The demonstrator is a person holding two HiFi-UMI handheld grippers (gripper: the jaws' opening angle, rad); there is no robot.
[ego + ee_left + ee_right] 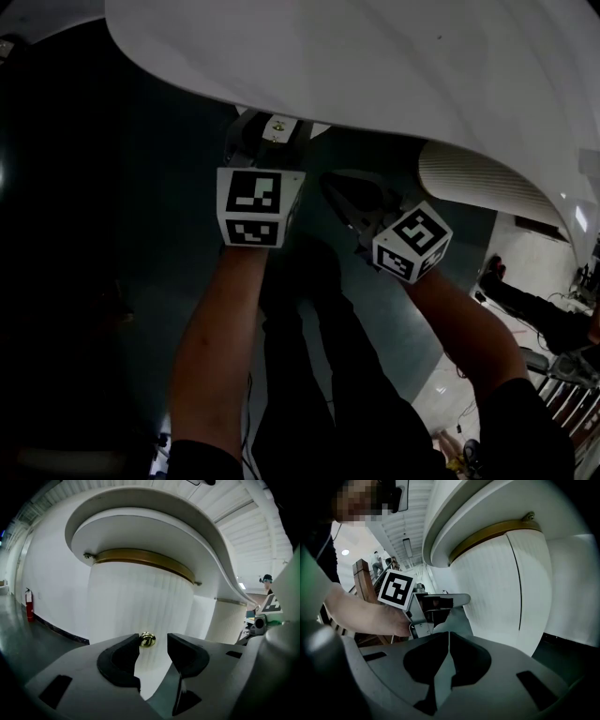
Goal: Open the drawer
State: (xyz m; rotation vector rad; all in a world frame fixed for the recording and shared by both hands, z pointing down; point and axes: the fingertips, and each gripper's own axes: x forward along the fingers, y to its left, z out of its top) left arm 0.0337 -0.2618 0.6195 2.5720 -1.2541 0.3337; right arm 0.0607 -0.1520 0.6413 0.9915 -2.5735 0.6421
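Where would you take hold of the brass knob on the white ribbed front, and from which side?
Grip the brass knob by its round head, coming straight at the white ribbed front, since it juts out. The open left gripper faces it, but the knob sits by one jaw; I'd centre it first.

Place: I am standing in a large indoor hall that is looking like a reception or lobby area rather than a home.
Counter: I am facing a long curved white counter with a ribbed front and a brass band under its overhanging top.
Safety gear: a red fire extinguisher is standing by the far wall.
Floor: a smooth grey floor is reflecting light.
Ceiling: strip lights are shining along a slatted white ceiling.
People: people are standing far back by wooden furniture.
Work traces: cables are lying at the right.
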